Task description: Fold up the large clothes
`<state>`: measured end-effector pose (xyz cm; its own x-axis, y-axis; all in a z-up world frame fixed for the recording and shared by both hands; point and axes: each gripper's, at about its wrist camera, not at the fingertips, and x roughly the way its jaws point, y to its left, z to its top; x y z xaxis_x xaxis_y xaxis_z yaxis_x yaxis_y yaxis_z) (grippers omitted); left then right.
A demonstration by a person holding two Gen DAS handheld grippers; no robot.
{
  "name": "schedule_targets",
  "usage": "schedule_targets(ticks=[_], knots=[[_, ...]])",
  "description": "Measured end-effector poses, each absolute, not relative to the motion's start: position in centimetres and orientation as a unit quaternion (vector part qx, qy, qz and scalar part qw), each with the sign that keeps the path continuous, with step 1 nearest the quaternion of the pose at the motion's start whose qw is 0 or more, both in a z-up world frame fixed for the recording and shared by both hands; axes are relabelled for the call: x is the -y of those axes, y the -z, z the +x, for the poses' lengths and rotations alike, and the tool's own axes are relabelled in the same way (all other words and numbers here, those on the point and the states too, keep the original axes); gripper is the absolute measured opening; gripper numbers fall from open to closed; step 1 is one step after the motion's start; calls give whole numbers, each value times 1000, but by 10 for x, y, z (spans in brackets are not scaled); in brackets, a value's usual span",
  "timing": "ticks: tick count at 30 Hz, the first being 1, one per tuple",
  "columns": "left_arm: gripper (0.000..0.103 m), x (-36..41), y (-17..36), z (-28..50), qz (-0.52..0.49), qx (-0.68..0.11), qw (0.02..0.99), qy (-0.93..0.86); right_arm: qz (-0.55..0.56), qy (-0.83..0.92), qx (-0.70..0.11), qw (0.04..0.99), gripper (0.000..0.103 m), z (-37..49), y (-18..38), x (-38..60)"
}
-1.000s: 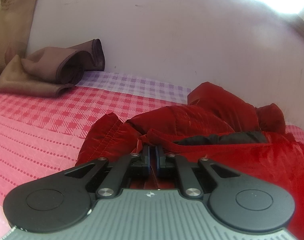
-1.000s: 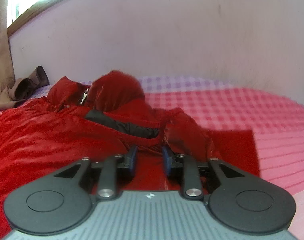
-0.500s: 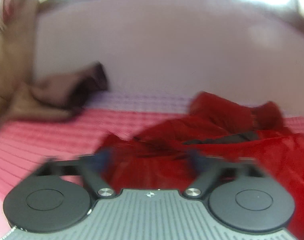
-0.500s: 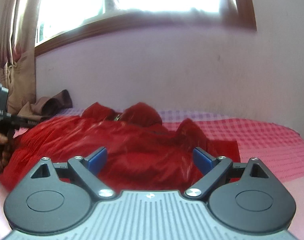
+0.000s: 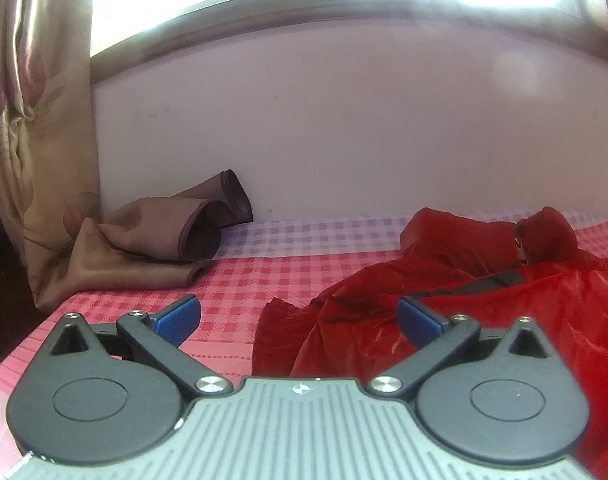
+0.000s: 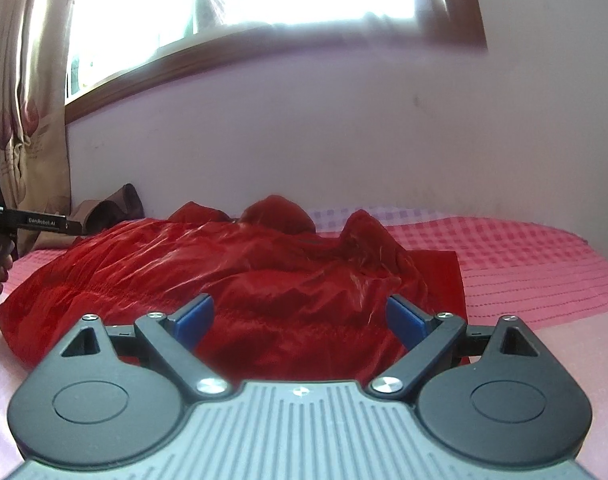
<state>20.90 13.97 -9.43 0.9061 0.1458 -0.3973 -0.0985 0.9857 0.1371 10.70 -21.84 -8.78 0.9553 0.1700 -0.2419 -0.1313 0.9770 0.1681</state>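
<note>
- Red jacket (image 6: 240,280) lies crumpled on the bed (image 6: 523,264), hood end toward the wall; from the left wrist view it fills the right half (image 5: 483,320), a loose flap reaching toward the centre.
- Left gripper (image 5: 300,318): fingers spread wide, having just opened; nothing between the blue pads. One pad (image 5: 176,318) is over bare checked sheet, the other at the jacket's edge.
- Right gripper (image 6: 300,318): fingers also apart, having just been opening; the fabric lies beyond and below them, not pinched.
- The left gripper also shows at the left margin of the right wrist view (image 6: 32,222), near the jacket's left edge.
- Judgement: one fold looks released; step in hand is choosing the next grasp points.
- To do it well: flatten the bunched surface first; the shiny shell looks slippery and puffy, so take a seam or hem, not a smooth panel.
- Grip matching points on both sides so the fold line runs straight; lift together, lay over, let go only once flat.
- Risk: trapped air springing the fold open.
- Brown cloth (image 5: 176,240) near the curtain (image 5: 36,120) is well apart; leave it.
</note>
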Motion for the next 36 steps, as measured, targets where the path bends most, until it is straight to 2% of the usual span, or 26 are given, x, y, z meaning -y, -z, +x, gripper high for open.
schedule_targets(ticks=[9, 15, 18, 20, 28, 32, 36], knots=[[103, -157, 99, 214, 56, -249, 967, 1, 72, -79, -134, 985, 94, 94, 89, 215], [101, -219, 111, 225, -53, -305, 947, 82, 70, -81, -130, 986, 94, 88, 88, 213], [89, -249, 128, 234, -125, -329, 927, 133, 76, -84, -127, 985, 94, 87, 88, 212], [75, -259, 137, 238, -155, -336, 912, 176, 76, -86, -126, 985, 94, 87, 88, 210], [73, -260, 164, 257, -212, -364, 862, 281, 65, -101, -118, 986, 94, 86, 79, 195], [42, -261, 171, 257, -238, -360, 855, 289, 70, -108, -115, 985, 94, 88, 75, 188], [29, -271, 175, 240, -294, -332, 857, 264, 87, -124, -108, 983, 94, 87, 67, 182]])
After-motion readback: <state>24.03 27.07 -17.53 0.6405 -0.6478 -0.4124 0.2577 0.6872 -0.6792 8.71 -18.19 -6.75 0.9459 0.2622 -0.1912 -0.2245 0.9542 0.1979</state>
